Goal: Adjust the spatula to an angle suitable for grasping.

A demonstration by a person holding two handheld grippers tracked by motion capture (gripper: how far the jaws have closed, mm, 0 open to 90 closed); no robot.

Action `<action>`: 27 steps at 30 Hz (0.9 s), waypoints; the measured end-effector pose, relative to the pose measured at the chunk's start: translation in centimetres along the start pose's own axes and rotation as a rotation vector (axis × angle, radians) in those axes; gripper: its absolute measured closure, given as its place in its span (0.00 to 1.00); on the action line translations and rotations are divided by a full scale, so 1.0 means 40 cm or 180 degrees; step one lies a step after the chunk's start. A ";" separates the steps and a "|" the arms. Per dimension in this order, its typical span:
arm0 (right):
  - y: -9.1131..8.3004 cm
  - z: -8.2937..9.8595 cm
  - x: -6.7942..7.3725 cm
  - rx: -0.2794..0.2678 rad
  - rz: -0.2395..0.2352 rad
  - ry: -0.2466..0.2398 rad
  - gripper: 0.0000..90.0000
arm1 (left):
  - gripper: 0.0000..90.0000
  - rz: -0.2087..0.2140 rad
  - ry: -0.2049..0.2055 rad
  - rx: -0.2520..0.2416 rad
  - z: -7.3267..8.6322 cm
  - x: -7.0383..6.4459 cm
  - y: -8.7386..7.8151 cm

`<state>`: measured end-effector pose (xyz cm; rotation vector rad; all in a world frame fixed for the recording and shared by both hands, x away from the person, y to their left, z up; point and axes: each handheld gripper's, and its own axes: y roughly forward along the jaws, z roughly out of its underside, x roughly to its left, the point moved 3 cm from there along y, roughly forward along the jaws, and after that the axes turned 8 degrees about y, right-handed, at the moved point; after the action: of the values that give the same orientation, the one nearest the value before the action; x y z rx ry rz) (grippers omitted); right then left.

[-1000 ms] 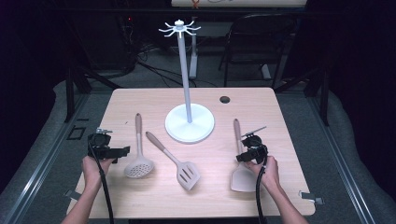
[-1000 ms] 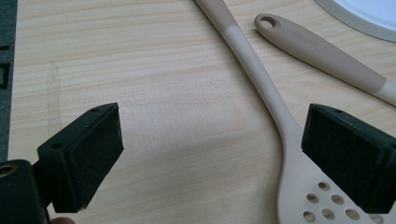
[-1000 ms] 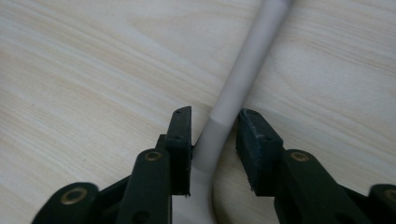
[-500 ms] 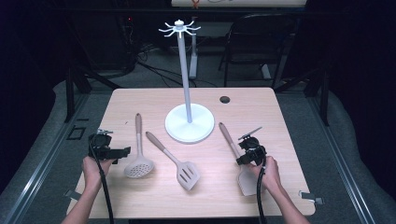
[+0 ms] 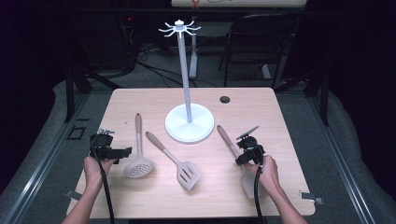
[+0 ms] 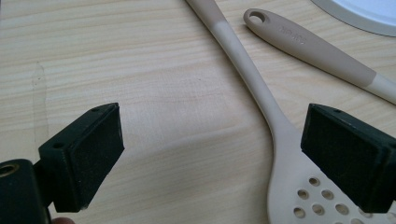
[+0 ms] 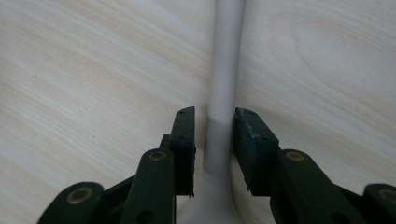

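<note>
I work at a wooden table (image 5: 154, 100) with a white hook stand (image 5: 188, 122) as my landmark. My right gripper (image 5: 246, 150), right of the stand's base, has its jaws clamped on the handle of a pale spatula (image 7: 223, 93). My left gripper (image 5: 114, 153), left of the base, has jaws wide apart beside a skimmer (image 5: 138, 163). A slotted turner (image 5: 180, 166) lies between skimmer and stand.
</note>
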<state>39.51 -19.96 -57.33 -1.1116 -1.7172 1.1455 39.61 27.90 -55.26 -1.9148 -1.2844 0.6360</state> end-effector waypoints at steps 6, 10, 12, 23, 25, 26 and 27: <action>0.008 -0.002 -0.006 -0.0066 -0.0046 0.0073 0.86 | 0.07 -0.0017 0.0017 0.0020 0.001 -0.003 0.004; 0.008 -0.001 -0.008 -0.0096 -0.0087 0.0139 0.86 | 0.07 -0.0011 0.0019 0.0011 0.000 -0.005 0.002; 0.008 0.001 -0.012 -0.0111 -0.0130 0.0183 0.87 | 0.07 -0.0007 0.0023 0.0002 -0.001 -0.006 0.002; -0.011 0.009 -0.029 -0.0180 -0.0118 0.0210 0.87 | 0.07 0.0009 0.0008 -0.0017 0.000 -0.005 0.000; -0.016 0.010 -0.028 -0.0231 -0.0159 0.0212 0.87 | 0.07 0.0007 -0.0005 -0.0031 0.001 -0.004 0.000; -0.020 0.011 -0.026 -0.0241 -0.0160 0.0201 0.87 | 0.07 0.0011 -0.0003 -0.0034 0.000 -0.004 0.000; -0.020 0.011 -0.026 -0.0241 -0.0160 0.0201 0.87 | 0.07 0.0011 -0.0003 -0.0034 0.000 -0.004 0.000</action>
<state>39.26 -21.24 -56.85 -1.1321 -1.7419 1.0115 39.53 27.74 -55.26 -1.9261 -1.2879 0.6331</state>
